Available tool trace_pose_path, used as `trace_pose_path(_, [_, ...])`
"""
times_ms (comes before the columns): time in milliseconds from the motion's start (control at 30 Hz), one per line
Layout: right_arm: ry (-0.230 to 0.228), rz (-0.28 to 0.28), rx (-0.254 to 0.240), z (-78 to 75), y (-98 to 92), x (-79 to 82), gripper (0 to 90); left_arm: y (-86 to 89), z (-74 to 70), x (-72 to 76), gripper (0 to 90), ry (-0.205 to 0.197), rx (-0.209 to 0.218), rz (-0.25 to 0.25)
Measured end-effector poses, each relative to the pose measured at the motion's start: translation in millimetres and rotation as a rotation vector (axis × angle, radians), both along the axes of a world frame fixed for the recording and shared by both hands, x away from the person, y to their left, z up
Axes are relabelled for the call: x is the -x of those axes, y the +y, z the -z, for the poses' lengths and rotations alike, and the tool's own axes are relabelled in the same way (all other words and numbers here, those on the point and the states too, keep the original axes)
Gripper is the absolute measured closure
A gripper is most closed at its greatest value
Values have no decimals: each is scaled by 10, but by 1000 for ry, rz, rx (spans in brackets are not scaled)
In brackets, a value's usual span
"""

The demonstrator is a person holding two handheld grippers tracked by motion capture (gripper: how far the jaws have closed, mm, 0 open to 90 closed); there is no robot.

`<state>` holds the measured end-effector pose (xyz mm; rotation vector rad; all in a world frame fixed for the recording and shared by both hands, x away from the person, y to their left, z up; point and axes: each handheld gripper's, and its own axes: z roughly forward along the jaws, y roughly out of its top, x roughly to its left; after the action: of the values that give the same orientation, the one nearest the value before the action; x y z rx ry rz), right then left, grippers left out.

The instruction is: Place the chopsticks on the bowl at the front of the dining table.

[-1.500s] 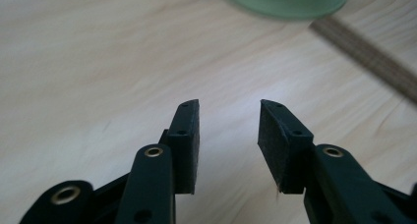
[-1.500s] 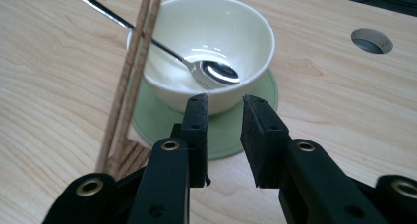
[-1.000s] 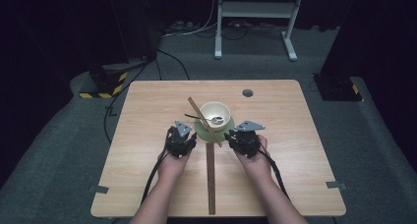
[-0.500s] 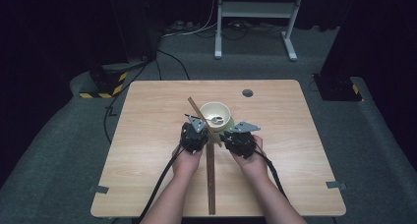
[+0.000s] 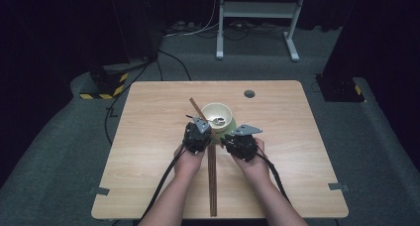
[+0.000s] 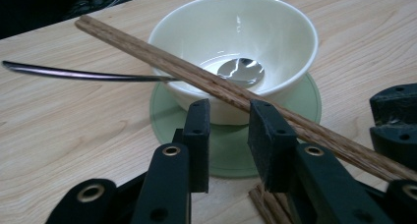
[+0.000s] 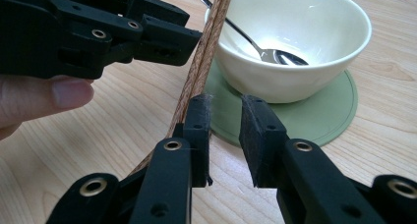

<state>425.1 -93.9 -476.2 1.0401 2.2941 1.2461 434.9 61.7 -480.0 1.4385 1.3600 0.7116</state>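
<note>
My left gripper [image 5: 199, 129] has just slid in from the side toward the middle of the table [image 5: 148, 137], and now it sits just beside my right gripper [image 5: 227, 138]. The right one has not moved. The bowl [image 5: 205, 112] and the things around it lie where they did a moment ago. The thing I am after is the pair of wooden chopsticks [image 6: 147, 52]. They lean across the near rim of the cream bowl, which stands on a round green mat [image 6: 162, 106]. Their low end comes down between my two grippers. A metal spoon [image 6: 241, 71] rests inside the bowl with its handle sticking out over the rim. The left jaws have just been closing, but they are not pinching anything. In the left gripper view I see a small gap between the pads, and the chopsticks pass just past the tips, not in the gap. The right jaws also stand a little apart with nothing between them, and the chopsticks run along the outside of one jaw. A second pair of sticks [image 5: 212, 186] lies flat on the table, pointing back at me. I think the left gripper is now close enough to try a grab, but it needs to get the chopsticks into the gap first.
</note>
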Motion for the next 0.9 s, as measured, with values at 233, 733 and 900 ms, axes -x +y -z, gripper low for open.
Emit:
trace_pose_path(233, [5, -5, 0, 6, 18, 15, 736, 2, 45, 27, 716, 13, 15, 13])
trace_pose_path(733, [0, -14, -1, -3, 49, 59, 733, -8, 19, -22, 717, 17, 21, 38])
trace_pose_path(900, [0, -20, -2, -5, 57, 71, 734, -4, 7, -39, 717, 29, 8, 53])
